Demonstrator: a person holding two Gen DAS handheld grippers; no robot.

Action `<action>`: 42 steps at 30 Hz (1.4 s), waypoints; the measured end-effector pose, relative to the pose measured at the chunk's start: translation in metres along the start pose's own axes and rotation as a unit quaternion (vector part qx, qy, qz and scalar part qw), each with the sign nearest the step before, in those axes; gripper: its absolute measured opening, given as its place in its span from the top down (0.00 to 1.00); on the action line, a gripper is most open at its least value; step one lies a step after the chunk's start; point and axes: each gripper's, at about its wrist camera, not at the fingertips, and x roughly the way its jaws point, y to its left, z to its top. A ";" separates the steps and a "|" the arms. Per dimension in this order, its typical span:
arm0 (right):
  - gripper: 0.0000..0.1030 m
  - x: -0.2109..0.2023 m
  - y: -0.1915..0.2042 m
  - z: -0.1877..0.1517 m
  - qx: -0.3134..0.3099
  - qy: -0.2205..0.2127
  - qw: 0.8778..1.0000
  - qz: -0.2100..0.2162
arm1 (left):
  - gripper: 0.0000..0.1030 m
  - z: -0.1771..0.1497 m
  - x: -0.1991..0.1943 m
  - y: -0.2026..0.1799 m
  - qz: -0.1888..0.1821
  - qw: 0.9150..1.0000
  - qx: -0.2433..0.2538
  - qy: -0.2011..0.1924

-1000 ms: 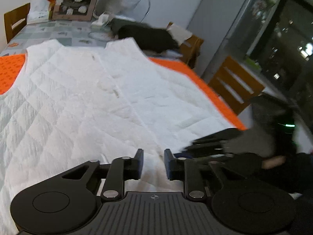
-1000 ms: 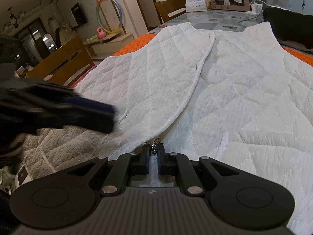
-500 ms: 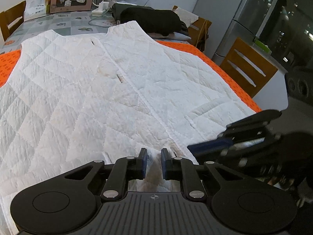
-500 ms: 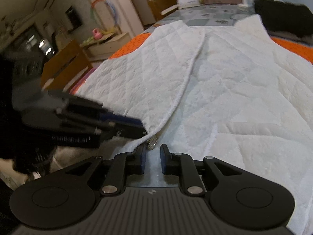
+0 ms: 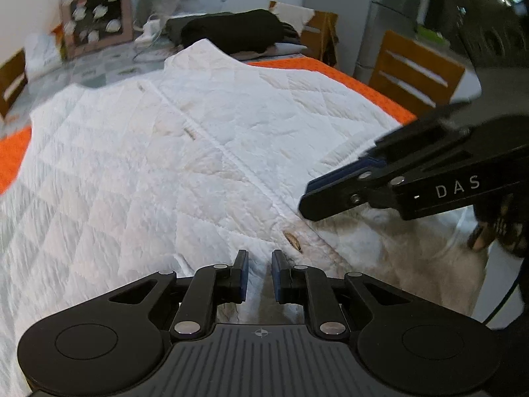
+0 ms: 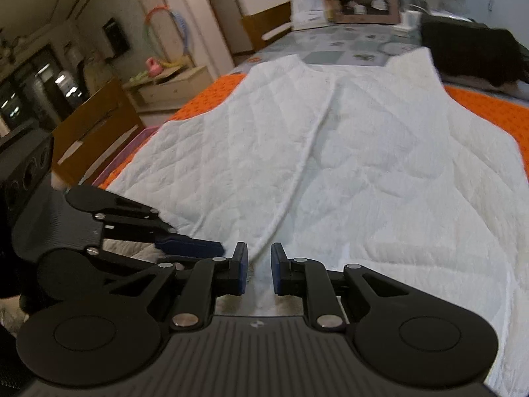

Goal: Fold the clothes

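A white quilted vest (image 5: 148, 165) lies front-up on the orange table cover (image 5: 330, 72), its centre seam running away from me. My left gripper (image 5: 259, 274) is at the bottom hem with its jaws nearly together and hem cloth pinched between the pads. In the right wrist view, the vest (image 6: 380, 165) fills the table. There my right gripper (image 6: 259, 271) hovers just above the same hem, narrowly open, with the front edge lying loose in the gap. The two grippers sit side by side: the right gripper (image 5: 310, 198) angles in from the right, the left gripper (image 6: 218, 248) from the left.
A black garment pile (image 5: 231, 29) and a framed picture (image 5: 96, 10) sit at the table's far end. Wooden chairs (image 5: 413, 72) stand along the right side, and another chair (image 6: 92, 122) along the left. The vest's fleecy lining (image 5: 380, 248) hangs over the near edge.
My right gripper has let go of the hem it pinched a second ago and lifted slightly. My left gripper has come down to the hem beside it and its jaws have narrowed.
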 end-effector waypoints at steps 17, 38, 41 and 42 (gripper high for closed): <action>0.95 0.008 0.026 -0.004 -0.089 0.015 0.996 -0.018 | 0.84 0.001 0.000 0.003 -0.004 1.000 -0.006 -0.004; 0.95 0.019 0.020 -0.006 -0.085 0.033 0.995 -0.046 | 0.84 0.006 0.002 0.004 -0.003 1.000 -0.007 -0.004; 0.95 0.023 0.019 -0.008 -0.082 0.042 0.995 -0.040 | 0.84 0.005 0.003 0.004 -0.002 1.000 -0.006 -0.002; 0.95 0.026 0.020 -0.009 -0.088 0.048 0.994 -0.040 | 0.84 0.005 0.004 0.004 -0.002 1.000 -0.006 -0.001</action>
